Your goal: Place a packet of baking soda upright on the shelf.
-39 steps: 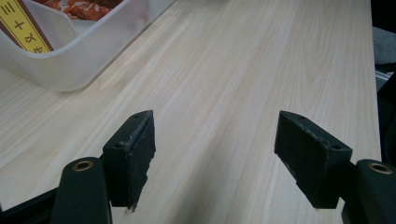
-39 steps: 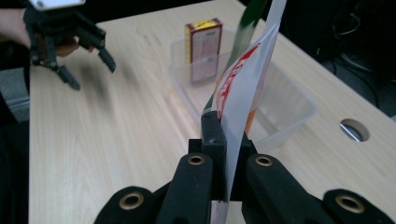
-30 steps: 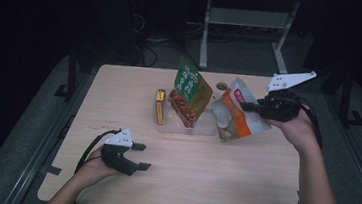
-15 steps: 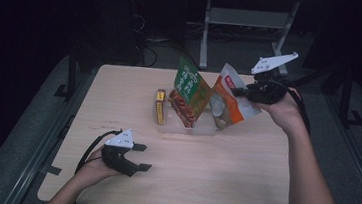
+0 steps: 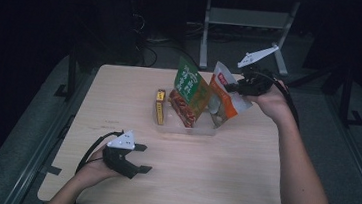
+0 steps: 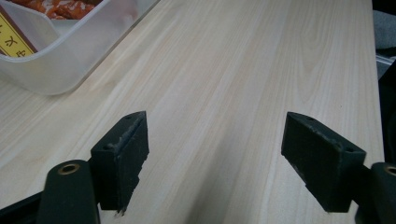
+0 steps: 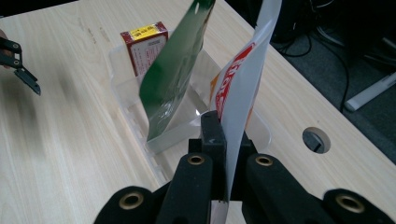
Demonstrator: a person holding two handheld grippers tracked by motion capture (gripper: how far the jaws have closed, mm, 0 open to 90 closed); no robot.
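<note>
High view: the right gripper (image 5: 234, 88), at upper right of centre, has its jaws clamped on the top edge of an orange pouch (image 5: 221, 102) and holds it tilted over the right end of a clear tray (image 5: 201, 129) in the middle of the table (image 5: 221, 186). The pouch's lower end sits at or inside the tray's right end; whether it rests on the bottom I cannot tell. 2 items already stand in the tray: a green pouch (image 5: 187, 80) leaning just left of the orange one, and a small box (image 5: 160, 106) at the tray's left end. The left gripper (image 5: 140, 158), at lower left, lies low on the table well apart from the tray. Its jaws have just been opening, with nothing between them.

Left gripper view: the 2 jaws stand wide apart over bare wood. A corner of the tray (image 6: 70, 56) shows at upper left.

Right gripper view: the jaws are pinched together on the thin edge of the orange pouch (image 7: 240, 93), which rises from bottom centre. The green pouch (image 7: 173, 79) stands just left of it in the tray (image 7: 135, 116), with the box (image 7: 144, 46) behind.

Progress, as I judge it: packing is well along, with 2 items placed. The 3rd pouch is over its slot but not yet released. Left to do: settle it upright and let go.
</note>
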